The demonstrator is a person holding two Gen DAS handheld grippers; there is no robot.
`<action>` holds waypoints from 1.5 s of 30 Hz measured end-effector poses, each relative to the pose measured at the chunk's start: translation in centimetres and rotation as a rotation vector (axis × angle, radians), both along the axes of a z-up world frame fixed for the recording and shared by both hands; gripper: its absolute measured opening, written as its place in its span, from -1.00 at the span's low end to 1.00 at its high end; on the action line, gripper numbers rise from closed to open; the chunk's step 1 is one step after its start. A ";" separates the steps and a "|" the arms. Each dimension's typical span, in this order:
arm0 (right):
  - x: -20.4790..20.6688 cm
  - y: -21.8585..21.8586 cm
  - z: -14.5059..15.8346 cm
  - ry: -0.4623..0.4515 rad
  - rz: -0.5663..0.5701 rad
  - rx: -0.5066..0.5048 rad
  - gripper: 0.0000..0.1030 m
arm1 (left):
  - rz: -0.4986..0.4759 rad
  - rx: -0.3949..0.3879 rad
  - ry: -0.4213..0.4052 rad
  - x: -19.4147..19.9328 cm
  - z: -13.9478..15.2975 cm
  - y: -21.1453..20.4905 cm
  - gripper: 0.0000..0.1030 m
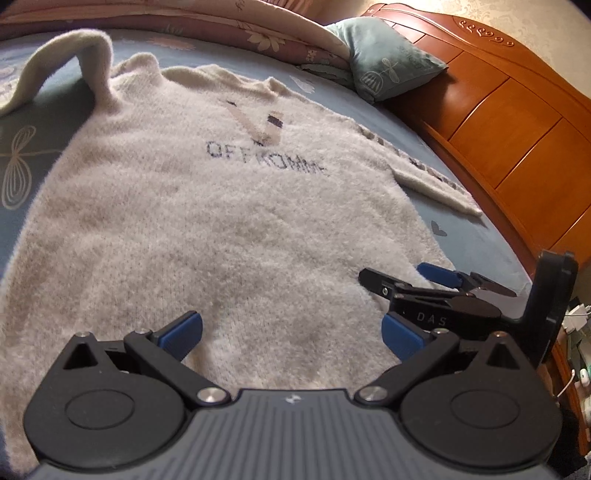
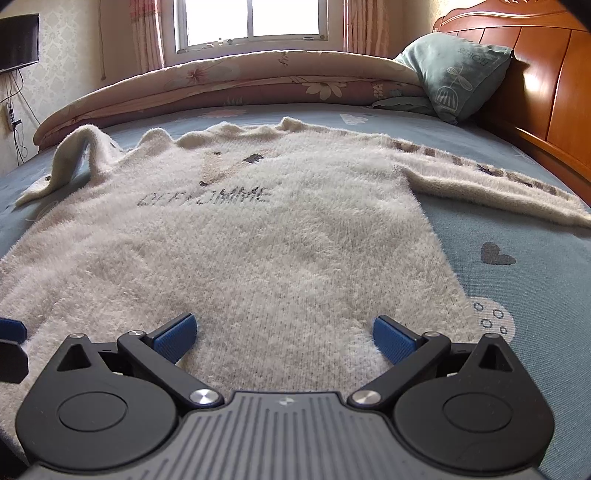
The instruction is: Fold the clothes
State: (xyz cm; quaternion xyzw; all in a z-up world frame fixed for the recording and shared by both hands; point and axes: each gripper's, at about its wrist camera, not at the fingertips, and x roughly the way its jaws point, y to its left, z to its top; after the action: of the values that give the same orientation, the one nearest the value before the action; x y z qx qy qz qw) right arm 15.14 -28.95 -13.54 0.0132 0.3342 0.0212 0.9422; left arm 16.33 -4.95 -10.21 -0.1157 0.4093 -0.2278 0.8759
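Observation:
A fuzzy cream sweater (image 1: 207,221) with dark lettering lies face up and spread flat on the blue bed sheet (image 1: 33,140); it also shows in the right wrist view (image 2: 266,251). Its left sleeve (image 1: 66,62) is humped up, and its right sleeve (image 2: 491,181) lies stretched out toward the headboard. My left gripper (image 1: 291,334) is open and empty just above the sweater's hem. My right gripper (image 2: 282,334) is open and empty over the hem's right part; it also appears in the left wrist view (image 1: 417,275).
A rolled floral quilt (image 2: 229,85) lies along the far side of the bed. A teal pillow (image 2: 454,74) leans on the wooden headboard (image 1: 509,110) at the right. A window (image 2: 251,22) is behind the bed.

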 end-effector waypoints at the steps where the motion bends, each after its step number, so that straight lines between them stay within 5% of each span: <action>1: 0.0 0.0 0.0 0.000 0.000 -0.001 1.00 | 0.002 0.015 -0.008 0.2 0.2 -0.1 0.99; 5: 0.0 0.1 0.0 0.000 0.001 -0.004 1.00 | 0.018 0.060 -0.035 1.3 1.0 -0.2 0.99; 12: 0.0 -0.1 0.0 0.004 0.001 -0.005 1.00 | 0.092 0.064 0.048 2.9 -1.2 0.5 0.99; 19: -0.2 0.4 0.3 0.041 -0.024 -0.009 1.00 | 0.054 0.125 -0.012 1.0 -1.5 0.2 0.99; 28: -0.5 0.9 0.2 0.042 -0.026 -0.024 1.00 | 0.078 0.055 0.011 1.3 -1.6 1.2 0.99; 36: -0.9 -1.0 0.9 0.019 -0.127 0.071 1.00 | 0.066 0.092 -0.008 1.1 -1.7 0.6 0.99; 45: -0.6 -0.4 0.4 0.040 -0.110 0.021 1.00 | 0.039 0.119 -0.021 1.0 -1.8 0.5 0.99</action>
State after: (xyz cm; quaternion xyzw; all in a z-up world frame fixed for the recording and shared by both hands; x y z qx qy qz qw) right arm 14.53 -29.33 -13.18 0.0417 0.3517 -0.0277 0.9348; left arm 17.32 -4.47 -12.01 -0.0691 0.4104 -0.1873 0.8898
